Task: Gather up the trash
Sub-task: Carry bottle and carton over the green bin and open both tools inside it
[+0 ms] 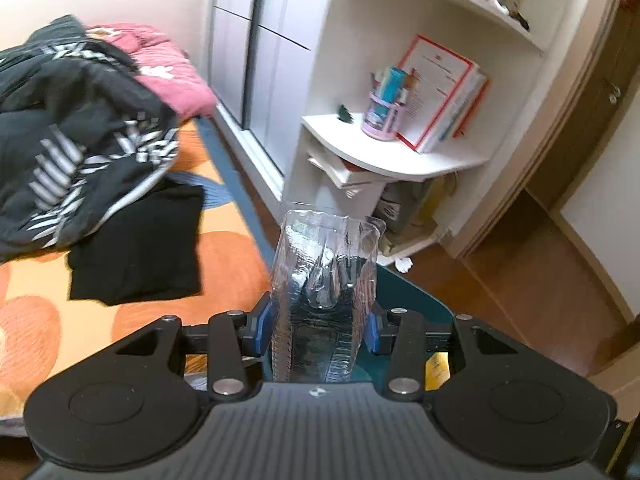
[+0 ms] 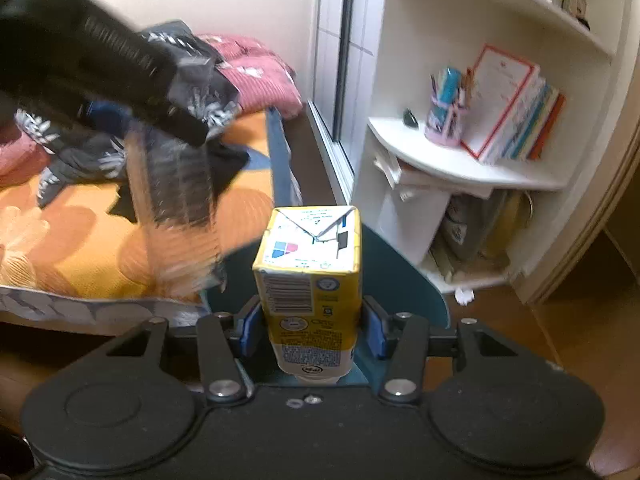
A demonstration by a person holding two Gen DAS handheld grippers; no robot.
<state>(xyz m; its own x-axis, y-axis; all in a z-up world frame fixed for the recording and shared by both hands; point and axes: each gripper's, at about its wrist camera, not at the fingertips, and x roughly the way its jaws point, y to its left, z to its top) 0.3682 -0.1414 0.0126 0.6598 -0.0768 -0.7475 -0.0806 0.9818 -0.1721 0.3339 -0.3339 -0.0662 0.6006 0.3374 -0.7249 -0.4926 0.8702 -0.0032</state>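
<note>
Both tongs are loaded. Left gripper [image 1: 318,330] has its blue pads pressed against the sides of a crumpled clear plastic bottle [image 1: 326,280], which sticks straight out ahead of the fingers. Off to the left of that gripper lies a bed [image 1: 36,320] with an orange floral cover and a heap of dark clothes [image 1: 80,128]; ahead and to the right stands a white corner shelf [image 1: 400,160], and a small white paper scrap [image 1: 403,265] lies on the floor just beyond the bottle's tip.

Right gripper [image 2: 312,330] is clamped on a yellow drink carton [image 2: 310,276], held by its lower half with the folded end pointing forward. In that view the other tool and its bottle pass up and to the left as a blur, over the bed.

No bin shows in either view, so both pieces remain to be carried.

Risks, as I judge them: the bottle is thin and already dented, so it may buckle further and squirt out of the pads if the hand swings quickly. The carton is gripped near one end; a jolt could pivot it loose. With both tongs full, the floor scrap cannot be taken now.
</note>
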